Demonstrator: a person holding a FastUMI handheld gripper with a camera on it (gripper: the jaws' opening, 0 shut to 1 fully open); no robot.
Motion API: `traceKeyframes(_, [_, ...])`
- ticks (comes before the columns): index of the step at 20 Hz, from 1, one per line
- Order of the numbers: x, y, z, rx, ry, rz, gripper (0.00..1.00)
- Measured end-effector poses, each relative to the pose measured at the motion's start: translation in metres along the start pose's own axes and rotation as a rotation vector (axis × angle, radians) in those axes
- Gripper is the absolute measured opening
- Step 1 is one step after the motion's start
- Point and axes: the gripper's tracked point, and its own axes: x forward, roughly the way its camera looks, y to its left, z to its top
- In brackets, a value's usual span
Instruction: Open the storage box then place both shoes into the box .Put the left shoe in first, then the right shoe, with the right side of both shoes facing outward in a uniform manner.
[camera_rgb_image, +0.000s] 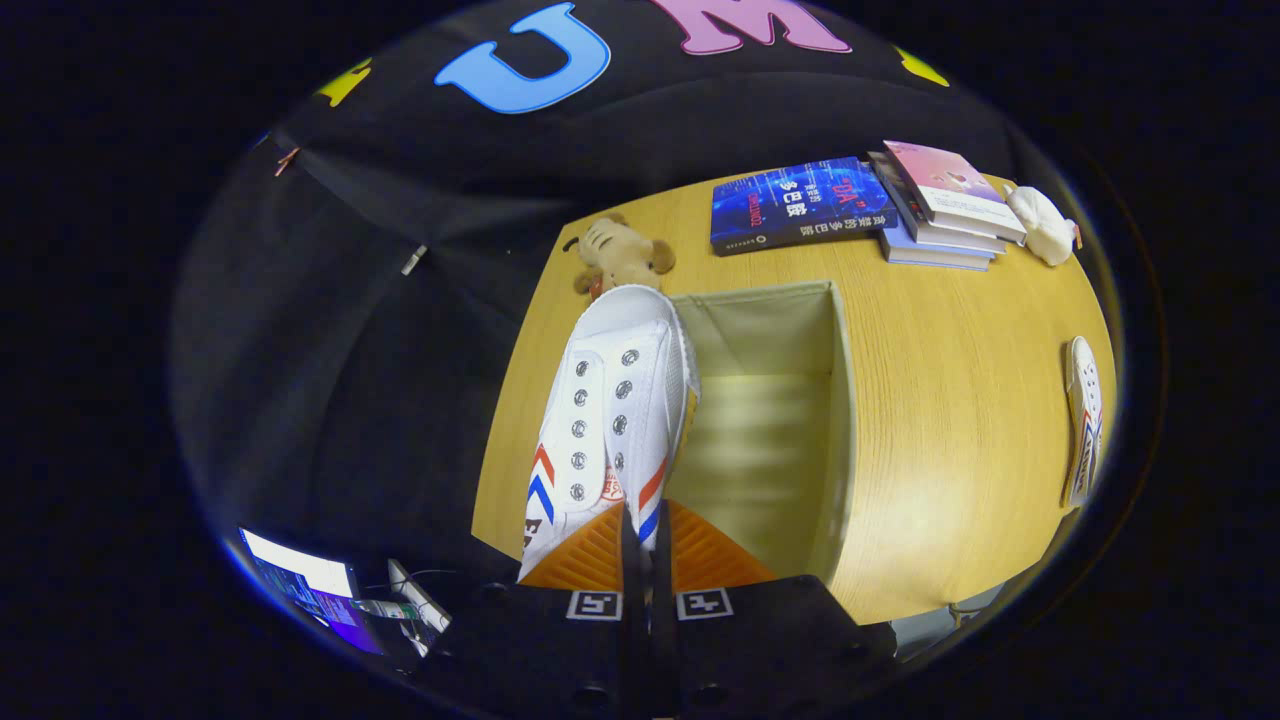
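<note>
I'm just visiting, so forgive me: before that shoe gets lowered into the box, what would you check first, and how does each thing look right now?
1. Box open: ok, no lid over it.
2. Box free inside: ok, bare walls and floor.
3. Grip: ok, the gripper is closed on the heel end of the white shoe.
4. Shoe over the opening: not ok, it hangs over the box's left wall.
5. Is it the left shoe: cannot tell.
6. Second shoe waiting: ok, on the table right of the box.
</note>
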Motion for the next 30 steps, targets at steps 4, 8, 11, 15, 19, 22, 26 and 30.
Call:
traceKeyframes(4, [0.031,-0.015,-0.017,-0.007,0.058,-0.102,0.05])
traceKeyframes(8, [0.057,-0.02,-0.022,-0.009,0.094,-0.144,0.05])
traceKeyframes(11, [0.076,-0.022,-0.022,-0.016,0.108,-0.168,0.05])
traceKeyframes(15, [0.092,-0.028,-0.031,-0.055,0.136,-0.205,0.12])
traceKeyframes(19, [0.079,-0.01,-0.014,-0.084,0.067,-0.124,0.44])
traceKeyframes(22, [0.043,-0.007,0.012,-0.098,-0.028,-0.082,1.0])
traceKeyframes(26, [-0.024,-0.031,0.039,-0.121,-0.173,-0.077,0.99])
traceKeyframes(30, [-0.087,-0.097,0.053,-0.181,-0.278,-0.164,0.99])
